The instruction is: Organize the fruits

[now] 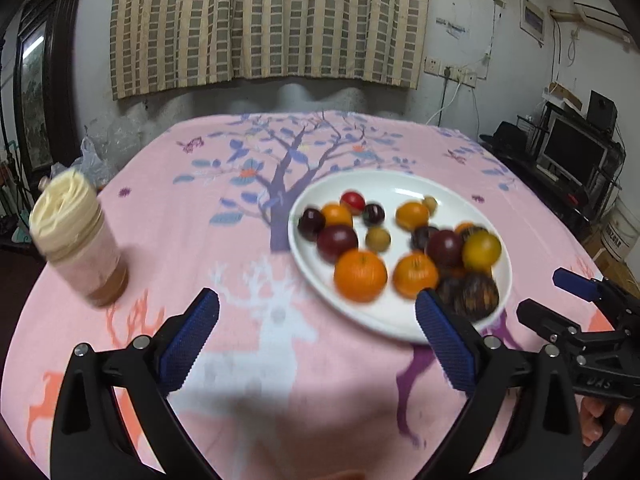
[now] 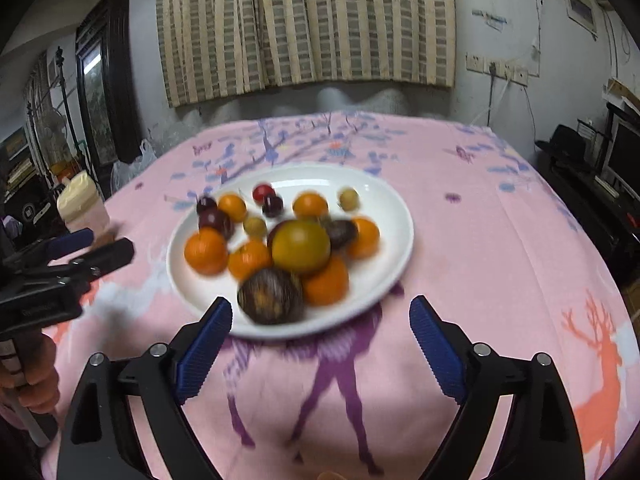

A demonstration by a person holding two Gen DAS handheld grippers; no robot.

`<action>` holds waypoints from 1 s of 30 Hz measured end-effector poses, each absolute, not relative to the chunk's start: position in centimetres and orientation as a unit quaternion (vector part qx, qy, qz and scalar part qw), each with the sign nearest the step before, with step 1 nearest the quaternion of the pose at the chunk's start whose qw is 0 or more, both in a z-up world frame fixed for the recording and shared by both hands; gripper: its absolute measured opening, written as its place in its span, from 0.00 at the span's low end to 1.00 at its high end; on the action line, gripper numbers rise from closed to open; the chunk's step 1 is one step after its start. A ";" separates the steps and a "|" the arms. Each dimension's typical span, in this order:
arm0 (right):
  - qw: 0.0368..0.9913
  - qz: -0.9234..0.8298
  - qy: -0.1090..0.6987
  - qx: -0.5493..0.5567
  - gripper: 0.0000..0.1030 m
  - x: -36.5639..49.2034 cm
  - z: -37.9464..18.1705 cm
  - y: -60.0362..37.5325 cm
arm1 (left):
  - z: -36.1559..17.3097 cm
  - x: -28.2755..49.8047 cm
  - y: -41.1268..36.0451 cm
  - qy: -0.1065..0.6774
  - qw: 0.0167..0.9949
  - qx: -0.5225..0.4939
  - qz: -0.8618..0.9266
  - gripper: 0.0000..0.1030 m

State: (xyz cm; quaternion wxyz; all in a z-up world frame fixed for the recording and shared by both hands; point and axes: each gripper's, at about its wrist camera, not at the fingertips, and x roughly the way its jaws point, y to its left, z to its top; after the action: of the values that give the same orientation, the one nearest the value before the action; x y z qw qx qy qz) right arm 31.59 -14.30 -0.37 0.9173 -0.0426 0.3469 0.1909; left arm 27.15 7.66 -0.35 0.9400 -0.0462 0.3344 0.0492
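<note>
A white plate (image 1: pixel 384 322) (image 2: pixel 384 208) sits on the pink tablecloth and holds several fruits: oranges (image 1: pixel 360 275) (image 2: pixel 205 250), dark plums (image 1: pixel 337 242) (image 2: pixel 216 220), a yellow-green round fruit (image 2: pixel 301 245) (image 1: pixel 481 249), a dark passion fruit (image 2: pixel 270 295) (image 1: pixel 476 294) and a small red fruit (image 1: pixel 352 200) (image 2: pixel 263 191). My left gripper (image 1: pixel 318 312) is open and empty, hovering near the plate's front-left rim. My right gripper (image 2: pixel 320 318) is open and empty just before the plate's near rim. Each gripper shows in the other's view: the right gripper in the left wrist view (image 1: pixel 560 300), the left gripper in the right wrist view (image 2: pixel 100 244).
A jar with a cream lid (image 1: pixel 76 236) (image 2: pixel 82 206) stands on the cloth at the left. Behind the table is a curtain (image 1: pixel 272 20). A shelf with a monitor (image 1: pixel 572 152) stands at the right, a dark cabinet (image 2: pixel 104 80) at the left.
</note>
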 end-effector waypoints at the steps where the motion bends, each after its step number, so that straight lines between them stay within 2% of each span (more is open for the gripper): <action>1: 0.917 0.186 0.349 -0.050 0.88 30.9 -0.8 -14.5 | -0.6 26.3 7.6 0.334 0.940 -0.046 0.049 0.94; 5: 0.924 0.167 0.335 -0.071 0.90 28.3 -1.5 -14.8 | -1.8 23.9 7.4 0.330 0.940 -0.039 0.074 0.94; 10: 0.931 0.160 0.326 -0.037 0.93 27.5 -1.4 -16.4 | -2.1 23.9 6.6 0.340 0.937 -0.015 0.075 0.94; 30: 0.923 0.165 0.345 -0.051 0.93 28.1 -1.6 -15.7 | -1.6 23.2 5.7 0.337 0.940 -0.011 0.049 0.94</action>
State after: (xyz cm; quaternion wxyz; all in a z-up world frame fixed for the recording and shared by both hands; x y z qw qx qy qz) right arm 28.11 -15.73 -1.60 0.9228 -0.0512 0.3446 0.1647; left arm 23.24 5.74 -1.57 0.9400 -0.0110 0.3374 0.0491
